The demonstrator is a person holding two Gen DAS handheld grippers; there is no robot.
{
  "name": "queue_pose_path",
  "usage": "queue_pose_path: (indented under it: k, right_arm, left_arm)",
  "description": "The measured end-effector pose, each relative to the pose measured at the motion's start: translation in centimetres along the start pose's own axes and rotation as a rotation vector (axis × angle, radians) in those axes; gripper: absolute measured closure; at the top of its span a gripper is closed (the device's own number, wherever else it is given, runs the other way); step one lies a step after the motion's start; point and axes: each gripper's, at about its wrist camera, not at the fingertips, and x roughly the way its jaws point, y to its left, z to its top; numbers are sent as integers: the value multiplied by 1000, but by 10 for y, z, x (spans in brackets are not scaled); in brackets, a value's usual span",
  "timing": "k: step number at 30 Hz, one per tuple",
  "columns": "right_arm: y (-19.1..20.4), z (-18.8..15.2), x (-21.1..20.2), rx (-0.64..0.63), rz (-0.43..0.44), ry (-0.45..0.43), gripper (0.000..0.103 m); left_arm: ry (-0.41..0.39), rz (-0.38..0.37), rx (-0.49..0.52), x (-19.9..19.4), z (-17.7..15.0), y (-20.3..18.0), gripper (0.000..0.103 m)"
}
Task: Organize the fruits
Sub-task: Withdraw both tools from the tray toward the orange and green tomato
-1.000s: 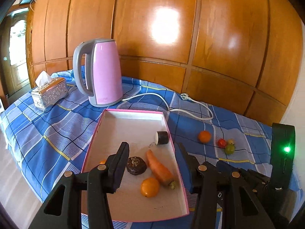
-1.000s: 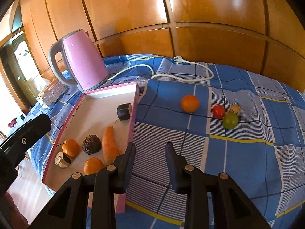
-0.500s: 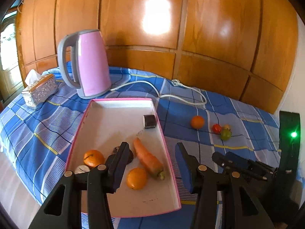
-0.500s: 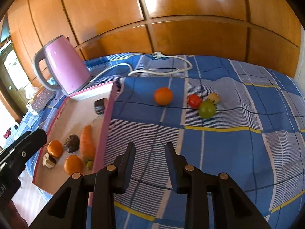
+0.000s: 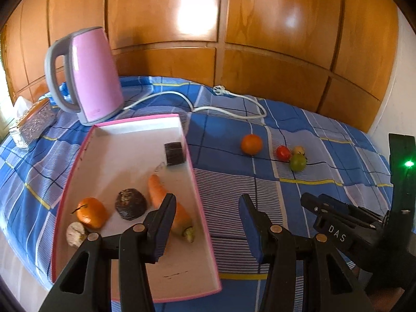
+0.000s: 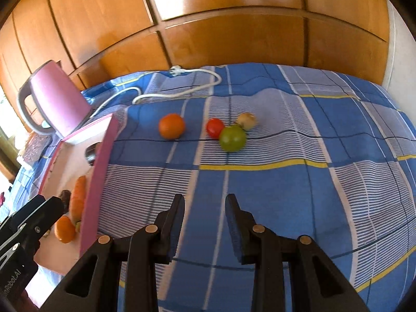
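Four loose fruits lie on the blue checked cloth to the right of the pink-rimmed tray (image 5: 200, 197): an orange (image 5: 251, 144) nearest the tray, then a red tomato (image 5: 283, 153), a green fruit (image 5: 298, 162) touching it, and a small pale yellowish fruit (image 5: 299, 150) just behind those two. All four rest well apart from the tray's right wall.

Inside the tray, a carrot (image 5: 166, 208) lies lengthwise near the right wall, its stem end toward me. Left of it sits a dark brown round fruit (image 5: 130, 203), then a tangerine (image 5: 91, 212) with a short stalk, and a pale roundish piece (image 5: 75, 234) touching the tangerine's near side — I cannot tell what it is. A dark cylindrical piece (image 5: 174, 153) rests against the tray's right wall, farther back than the carrot.

My left tongs (image 5: 205, 223) are spread wide and grip nothing; they hang over the tray's right wall, one finger above the carrot, the other above the cloth. My right tongs (image 6: 205, 221) are parted too, empty, above bare cloth right of the tray, pointing toward the loose fruits.

Behind the tray's far left corner stands a pink kettle (image 5: 89, 78), its white cord (image 5: 228, 110) trailing across the cloth behind the tray. Left of the kettle sits a silvery tissue box (image 5: 35, 122). Wooden panelling (image 5: 260, 31) closes off the back.
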Motion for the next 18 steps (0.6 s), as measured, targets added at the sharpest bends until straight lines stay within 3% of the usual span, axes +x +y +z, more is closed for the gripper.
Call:
queue_pose_path:
  k: [18]
  right_arm:
    - [-30,19,24,30,-41,27,70]
  left_arm:
    - [73,-50,25,47,18,-30,52]
